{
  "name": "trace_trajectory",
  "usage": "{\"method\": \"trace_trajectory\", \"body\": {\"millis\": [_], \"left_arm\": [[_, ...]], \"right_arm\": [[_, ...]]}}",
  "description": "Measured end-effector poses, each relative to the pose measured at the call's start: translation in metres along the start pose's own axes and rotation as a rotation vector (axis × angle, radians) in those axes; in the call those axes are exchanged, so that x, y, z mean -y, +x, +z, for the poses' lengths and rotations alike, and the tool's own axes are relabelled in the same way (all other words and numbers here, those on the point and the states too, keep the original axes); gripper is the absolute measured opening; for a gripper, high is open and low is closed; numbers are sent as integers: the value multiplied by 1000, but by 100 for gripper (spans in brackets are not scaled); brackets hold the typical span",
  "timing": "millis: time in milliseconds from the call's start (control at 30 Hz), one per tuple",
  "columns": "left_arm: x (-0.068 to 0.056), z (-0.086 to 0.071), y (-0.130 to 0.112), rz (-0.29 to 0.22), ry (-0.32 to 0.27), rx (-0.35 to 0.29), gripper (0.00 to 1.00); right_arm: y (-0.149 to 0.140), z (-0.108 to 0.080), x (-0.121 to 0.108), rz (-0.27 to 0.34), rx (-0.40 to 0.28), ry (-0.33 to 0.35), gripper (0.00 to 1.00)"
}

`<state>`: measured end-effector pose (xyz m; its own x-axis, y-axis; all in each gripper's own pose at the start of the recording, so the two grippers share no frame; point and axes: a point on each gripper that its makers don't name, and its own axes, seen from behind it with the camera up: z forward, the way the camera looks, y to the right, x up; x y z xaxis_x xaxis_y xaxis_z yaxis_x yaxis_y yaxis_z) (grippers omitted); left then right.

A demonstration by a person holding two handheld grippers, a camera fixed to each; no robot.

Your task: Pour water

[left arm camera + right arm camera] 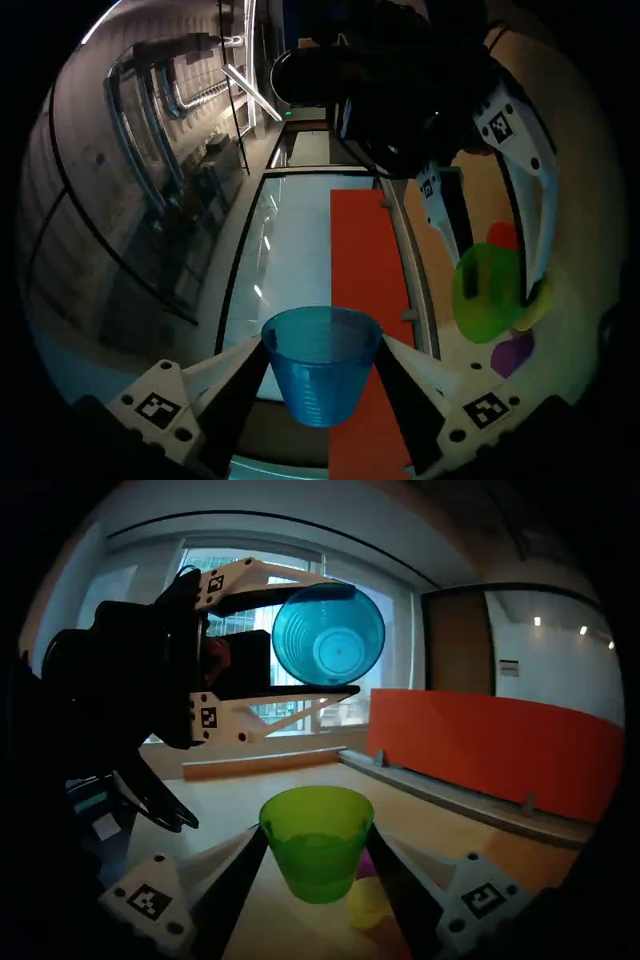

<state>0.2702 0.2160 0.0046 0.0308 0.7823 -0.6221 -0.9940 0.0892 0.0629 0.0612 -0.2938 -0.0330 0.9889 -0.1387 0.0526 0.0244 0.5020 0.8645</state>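
The left gripper (322, 346) was clamped on the blue cup (320, 384), which lay tipped sideways at twelve o'clock in the right gripper view. The right gripper (316, 836) gripped the upright green cup (314, 856) at six o'clock.

- Overhead: the left gripper (352, 638), clamping the blue cup (328, 632) on its side, is occupying the air above and ahead of the green cup (318, 848). Open air is showing between the two cups.
- Right side: the orange partition (496, 744) is walling off the table (232, 800), with a low rail (448, 796) running along its foot.
- Left side: dark equipment (88, 816) is crowding the table edge, narrowing any passage there.
- Near surface: a yellow piece (366, 904) and a purple piece (365, 867) are sitting just beside the green cup, blocking a low approach from its right.
- Ahead: bare tabletop is lying open as far as the wooden strip (256, 764).
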Motion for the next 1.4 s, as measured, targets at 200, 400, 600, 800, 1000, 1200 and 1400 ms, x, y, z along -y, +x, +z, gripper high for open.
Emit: {"method": "trace_trajectory", "body": {"millis": [200,400,600,800,1000,1200,1400], "left_arm": [[0,0,-4,-91,6,1,86],[0,3,-7,-239,17,4,86],[-3,5,-9,-394,27,-6,86],[-5,4,-14,-551,31,-6,86],[-4,3,-21,-723,37,1,86],[1,5,-33,-892,47,19,86],[7,5,-39,-1080,47,19,86]], "right_arm": [[0,1,0,1,-4,0,89],[3,-2,0,-1,-9,-2,89],[5,-6,-1,-2,-17,-7,89],[7,-9,-1,-3,-25,-9,89],[9,-12,-1,-5,-28,-12,90],[10,-13,0,-7,-32,-14,89],[11,-14,2,-9,-33,-13,89]]}}
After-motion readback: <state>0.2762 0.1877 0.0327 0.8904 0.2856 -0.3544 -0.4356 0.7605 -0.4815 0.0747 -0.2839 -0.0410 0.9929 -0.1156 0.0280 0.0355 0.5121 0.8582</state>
